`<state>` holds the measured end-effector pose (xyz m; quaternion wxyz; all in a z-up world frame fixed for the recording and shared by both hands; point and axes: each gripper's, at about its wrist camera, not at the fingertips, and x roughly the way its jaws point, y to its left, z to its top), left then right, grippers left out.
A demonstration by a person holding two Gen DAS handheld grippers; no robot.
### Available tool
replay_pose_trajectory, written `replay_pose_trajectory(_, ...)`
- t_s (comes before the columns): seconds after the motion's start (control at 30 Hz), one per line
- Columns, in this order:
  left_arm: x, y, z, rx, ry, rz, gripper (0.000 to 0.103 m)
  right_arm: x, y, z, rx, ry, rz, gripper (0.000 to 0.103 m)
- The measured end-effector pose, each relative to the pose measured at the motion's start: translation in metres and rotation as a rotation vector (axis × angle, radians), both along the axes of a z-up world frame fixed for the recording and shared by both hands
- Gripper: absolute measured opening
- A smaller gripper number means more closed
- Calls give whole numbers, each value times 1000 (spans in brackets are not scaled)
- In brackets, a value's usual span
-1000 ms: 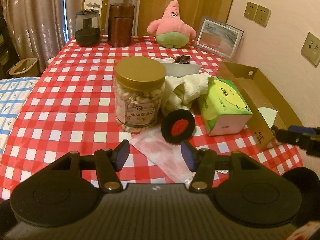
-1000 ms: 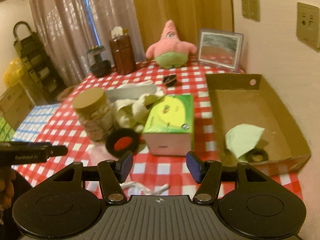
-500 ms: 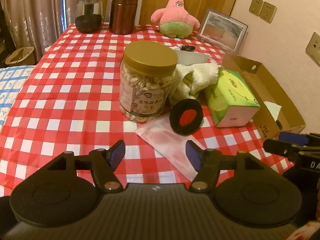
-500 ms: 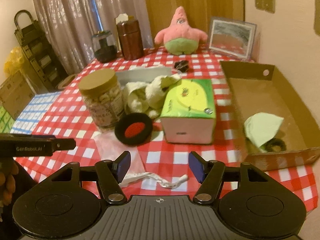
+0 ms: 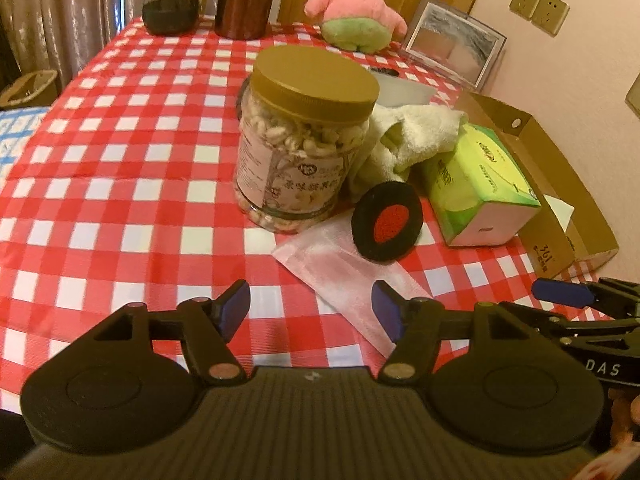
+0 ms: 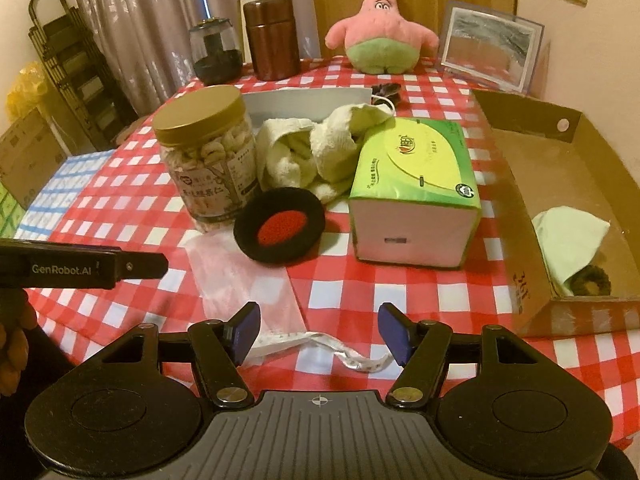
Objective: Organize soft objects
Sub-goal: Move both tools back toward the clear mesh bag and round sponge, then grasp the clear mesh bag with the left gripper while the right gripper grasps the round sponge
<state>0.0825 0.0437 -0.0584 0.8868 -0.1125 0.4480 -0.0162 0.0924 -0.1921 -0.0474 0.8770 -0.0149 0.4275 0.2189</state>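
A white face mask (image 5: pixel 344 276) lies flat on the checked tablecloth, its strap (image 6: pixel 340 348) trailing toward the front edge. My left gripper (image 5: pixel 311 308) hovers open just over the mask's near end, with nothing between the pads. My right gripper (image 6: pixel 318 334) is open above the strap. Behind the mask, a black and red round pad (image 6: pixel 280 226) leans by a cream towel (image 6: pixel 312 152) and a green tissue pack (image 6: pixel 416 184). A pink starfish plush (image 6: pixel 380 36) sits at the back. The cardboard tray (image 6: pixel 516 168) at right holds a pale green cloth (image 6: pixel 568 236) and a dark scrunchie (image 6: pixel 592 284).
A gold-lidded jar of nuts (image 5: pixel 304 148) stands just left of the towel. Against the back are a brown canister (image 6: pixel 272 40), a dark glass jar (image 6: pixel 216 56) and a picture frame (image 6: pixel 488 48). A white tray (image 6: pixel 304 104) lies behind the towel. The wall runs along the right.
Both grippers have come down and forward toward the mask and the objects behind it. The left gripper's jaws stand slightly wider than a second ago.
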Motion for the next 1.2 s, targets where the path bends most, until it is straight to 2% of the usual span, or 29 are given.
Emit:
replay_pose_trajectory(0.13, 7, -5, -12, -56, 34, 8, 64, 3, -4, -3, -16, -3, -16, 65)
replay_pose_trajectory(0.3, 17, -17, -31, -134, 80, 37, 70, 8, -15, -8, -18, 4, -42, 65)
replay_pose_trajectory(0.47, 28, -29, -47, -170, 107, 54, 70, 14, -25, -9, 11, 31, -84, 65)
replay_pose_trajectory(0.63, 36, -42, -51, -170, 103, 48, 67, 20, -31, -9, 27, 37, -113, 65)
replay_pose_trajectory(0.73, 40, -48, -52, -148, 98, 47, 53, 22, -31, -10, 27, 40, -119, 65)
replay_pose_trajectory(0.77, 41, -49, -52, -130, 98, 42, 39, 23, -31, -10, 25, 40, -119, 65)
replay_pose_trajectory(0.8, 42, -49, -52, -112, 101, 35, 30, 23, -30, -11, 24, 39, -116, 65)
replay_pose_trajectory(0.83, 42, -48, -52, -95, 105, 29, 25, 23, -29, -11, 22, 39, -111, 65)
replay_pose_trajectory(0.9, 40, -43, -53, -91, 109, 18, 6, 23, -26, -12, 16, 39, -100, 65)
replay_pose_trajectory(0.97, 37, -36, -50, -89, 110, 5, 1, 23, -23, -12, 13, 35, -88, 65)
replay_pose_trajectory(1.2, 25, -1, -21, 35, 89, -11, 0, 25, 1, -11, 24, 7, 10, 65)
